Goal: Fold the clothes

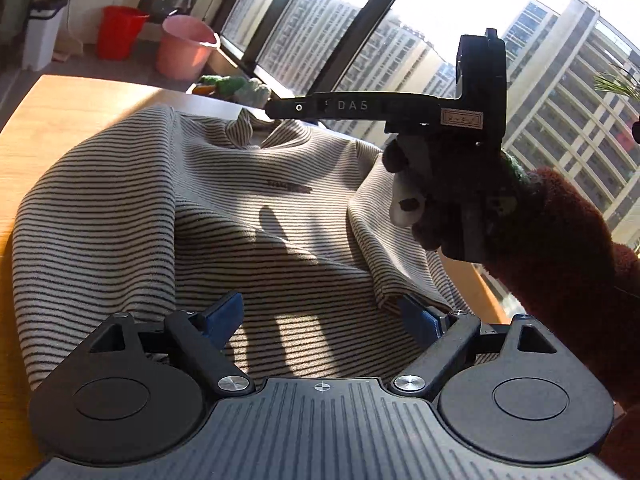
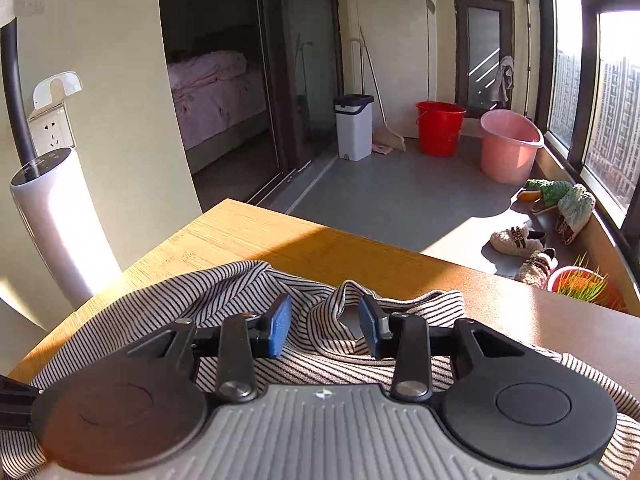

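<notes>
Reading "DAS", right hand-held gripper (image 1: 276, 106), striped shirt (image 1: 160, 216)

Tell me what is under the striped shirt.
The striped shirt lies spread on a wooden table, whose bare top shows around it. Whether anything else lies beneath the cloth cannot be seen. Both the left gripper and right gripper are open above it.

The shirt (image 1: 168, 216) is lying on the table (image 2: 248, 236). The left gripper (image 1: 324, 316) is hovering over its near part, the right gripper (image 2: 325, 326) over its collar. Two buckets (image 2: 440, 128) are standing behind the table.
</notes>
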The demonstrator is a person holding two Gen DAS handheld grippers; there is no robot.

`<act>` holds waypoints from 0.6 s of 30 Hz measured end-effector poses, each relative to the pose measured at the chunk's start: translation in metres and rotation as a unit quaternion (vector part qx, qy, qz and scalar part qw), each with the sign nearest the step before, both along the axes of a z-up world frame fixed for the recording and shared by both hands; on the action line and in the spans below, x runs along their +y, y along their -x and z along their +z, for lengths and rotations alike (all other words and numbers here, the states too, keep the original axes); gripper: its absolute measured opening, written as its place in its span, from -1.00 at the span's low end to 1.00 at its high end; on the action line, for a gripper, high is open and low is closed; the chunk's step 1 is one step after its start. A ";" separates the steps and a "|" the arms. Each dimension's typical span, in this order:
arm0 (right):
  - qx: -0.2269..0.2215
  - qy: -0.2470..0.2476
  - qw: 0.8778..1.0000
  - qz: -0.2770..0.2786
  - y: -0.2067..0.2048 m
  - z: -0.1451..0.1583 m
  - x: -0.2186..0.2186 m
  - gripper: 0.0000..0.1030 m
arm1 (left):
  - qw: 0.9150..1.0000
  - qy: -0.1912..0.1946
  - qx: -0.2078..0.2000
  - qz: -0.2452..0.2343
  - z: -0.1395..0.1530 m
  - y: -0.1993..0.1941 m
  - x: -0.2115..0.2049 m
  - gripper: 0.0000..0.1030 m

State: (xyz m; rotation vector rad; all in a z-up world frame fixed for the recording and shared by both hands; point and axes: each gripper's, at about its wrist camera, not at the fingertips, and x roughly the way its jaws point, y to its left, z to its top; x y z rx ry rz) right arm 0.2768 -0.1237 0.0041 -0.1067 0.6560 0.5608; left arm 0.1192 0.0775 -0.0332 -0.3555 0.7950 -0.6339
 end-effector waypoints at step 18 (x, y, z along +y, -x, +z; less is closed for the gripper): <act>-0.029 0.017 0.997 -0.063 -0.068 -0.011 0.011 -1.00 | 1.000 0.007 -0.009 -0.022 -0.005 0.003 -0.003 1.00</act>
